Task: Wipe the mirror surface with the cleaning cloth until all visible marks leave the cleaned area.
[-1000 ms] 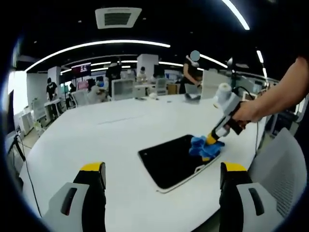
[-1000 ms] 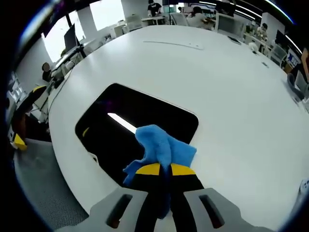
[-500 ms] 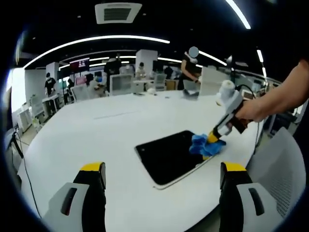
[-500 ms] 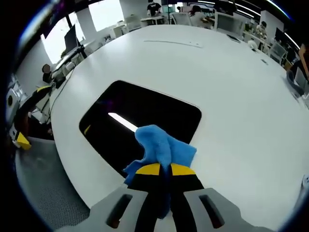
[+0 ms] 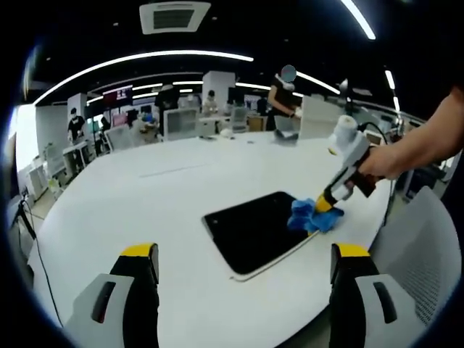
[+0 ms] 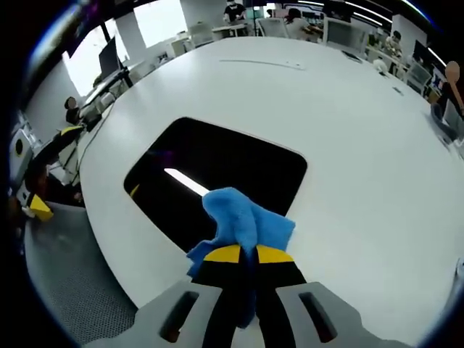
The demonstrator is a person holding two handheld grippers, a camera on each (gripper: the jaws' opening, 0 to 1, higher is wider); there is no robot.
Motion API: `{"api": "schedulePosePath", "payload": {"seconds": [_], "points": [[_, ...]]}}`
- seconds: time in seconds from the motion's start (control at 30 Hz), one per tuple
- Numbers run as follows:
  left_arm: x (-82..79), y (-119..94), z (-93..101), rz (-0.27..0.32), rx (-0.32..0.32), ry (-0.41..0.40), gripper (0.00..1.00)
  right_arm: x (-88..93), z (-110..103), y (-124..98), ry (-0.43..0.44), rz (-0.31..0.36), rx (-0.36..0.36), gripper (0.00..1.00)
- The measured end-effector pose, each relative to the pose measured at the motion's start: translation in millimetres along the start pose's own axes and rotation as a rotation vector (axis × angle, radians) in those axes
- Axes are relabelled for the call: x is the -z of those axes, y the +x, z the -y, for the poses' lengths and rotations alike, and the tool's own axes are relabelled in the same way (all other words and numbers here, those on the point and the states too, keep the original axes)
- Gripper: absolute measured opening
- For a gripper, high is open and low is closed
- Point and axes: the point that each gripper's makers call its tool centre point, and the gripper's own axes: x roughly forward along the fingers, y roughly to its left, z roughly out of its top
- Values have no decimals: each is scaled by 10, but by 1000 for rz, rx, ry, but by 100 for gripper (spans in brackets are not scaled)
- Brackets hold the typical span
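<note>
- Blue cleaning cloth [image 6: 243, 221] sits at the mirror's [image 6: 217, 170] near edge, pinched in the right gripper's [image 6: 241, 255] closed jaws.
- Left gripper [image 5: 243, 264] hovers off the mirror, jaws wide apart, empty.
- Marks are too small to judge; wiping appears unfinished.
- White table [image 6: 348, 138] carries the mirror.

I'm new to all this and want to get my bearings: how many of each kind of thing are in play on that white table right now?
Mirror: 1
Blue cleaning cloth: 1
Handheld grippers: 2, the left gripper open above the white table, the right gripper shut on the cloth
Total: 4
</note>
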Motion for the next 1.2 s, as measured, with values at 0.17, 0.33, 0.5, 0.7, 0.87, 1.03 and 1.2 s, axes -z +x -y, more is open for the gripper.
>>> {"api": "schedulePosePath", "payload": {"seconds": [0.17,0.33,0.5,0.7,0.87,1.03,1.2], "points": [[1,-5,-16,-2,-10,2,99,46,-25,-23,14,3,-8,1],[13,-2,-13,-8,-8,7,99,59,-39,-28,18,13,-7,1],[9,-6,-18,-4,-10,10,99,94,-68,-44,20,16,-11,1],[3,-4,-26,1,-13,5,99,99,-77,-45,12,19,-6,1],[6,-2,-23,0,-14,6,99,97,-76,-42,12,14,-6,1],[3,-4,-24,2,-14,6,99,92,-83,-40,8,13,-1,1],[1,1,-24,4,-11,-1,99,73,-128,-28,-3,6,1,1]]}}
